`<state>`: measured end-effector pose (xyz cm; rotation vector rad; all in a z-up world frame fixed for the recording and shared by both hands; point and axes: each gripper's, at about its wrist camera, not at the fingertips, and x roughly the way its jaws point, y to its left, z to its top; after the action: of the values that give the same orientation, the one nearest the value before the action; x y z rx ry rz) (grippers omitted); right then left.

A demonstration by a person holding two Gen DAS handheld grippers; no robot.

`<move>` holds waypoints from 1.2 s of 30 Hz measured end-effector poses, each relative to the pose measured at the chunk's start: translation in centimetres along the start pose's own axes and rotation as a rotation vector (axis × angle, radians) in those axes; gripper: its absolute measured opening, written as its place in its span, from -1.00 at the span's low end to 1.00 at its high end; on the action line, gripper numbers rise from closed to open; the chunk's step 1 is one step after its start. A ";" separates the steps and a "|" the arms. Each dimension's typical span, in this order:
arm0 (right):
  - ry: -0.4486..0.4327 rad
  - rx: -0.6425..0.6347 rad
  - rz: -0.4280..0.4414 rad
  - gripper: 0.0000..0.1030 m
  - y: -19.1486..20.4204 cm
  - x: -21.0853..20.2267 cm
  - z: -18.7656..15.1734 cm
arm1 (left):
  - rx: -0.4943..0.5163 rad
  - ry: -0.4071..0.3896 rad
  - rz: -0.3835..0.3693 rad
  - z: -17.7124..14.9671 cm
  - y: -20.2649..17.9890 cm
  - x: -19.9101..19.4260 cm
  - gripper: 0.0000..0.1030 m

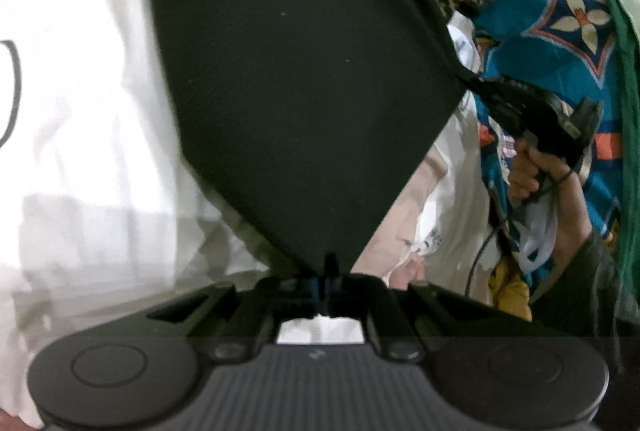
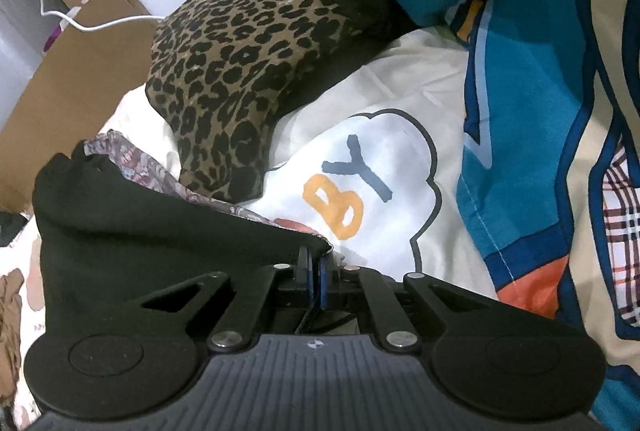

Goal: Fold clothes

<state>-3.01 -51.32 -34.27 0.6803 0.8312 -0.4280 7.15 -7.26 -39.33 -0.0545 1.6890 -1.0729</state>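
Two corners of one black garment (image 1: 288, 79) are being pinched at once, and the cloth is hanging stretched between them as a broad, flat, dark panel with a fine woven texture and a few pale specks of lint. In the left wrist view it is tapering down to a point at the left gripper (image 1: 327, 271), whose jaws are pressing together on that lower corner. Its hemmed right edge is running up and then drawing into a tight, bunched tip at the right gripper (image 1: 486, 91), which is closing on that corner while a hand (image 1: 532, 171) is wrapping around its handle with a cable trailing below. From the right wrist view the same black garment (image 2: 140, 231) is lying crumpled to the left of the right gripper (image 2: 314, 263), whose fingers are nearly touching with the fabric's edge caught between them.

Behind the raised cloth, white bedding (image 1: 80, 111) is spreading across the left. A leopard-print cushion (image 2: 240, 71) is resting beyond the garment, next to a cream sheet with a cloud print (image 2: 380, 171) carrying the letters B and Y. A teal patterned blanket (image 2: 520, 111) is draping along the right side. A cardboard box (image 2: 72, 71) is leaning at the far left with a white cable (image 2: 100, 27) crossing it.
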 end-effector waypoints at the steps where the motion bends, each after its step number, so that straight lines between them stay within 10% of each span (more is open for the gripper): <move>1: 0.002 -0.003 -0.006 -0.97 0.1 -0.1 0.0 | -0.002 0.001 -0.001 0.0 0.0 0.0 -0.95; 16: 0.011 0.020 -0.040 -0.95 -0.5 0.5 0.5 | 0.017 0.031 0.015 0.0 -0.1 0.9 -0.94; 21: 0.039 0.064 -0.029 -0.58 -1.5 1.4 0.2 | -0.005 0.096 0.051 0.1 0.6 1.2 -0.75; 36: -0.033 0.108 -0.006 -0.32 -1.6 -2.6 -0.9 | 0.038 0.041 0.338 7.6 -2.0 -8.5 -0.36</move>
<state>-5.99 -51.63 -33.24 0.7692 0.7826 -0.4910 15.78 -8.75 -31.71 0.2705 1.6417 -0.8552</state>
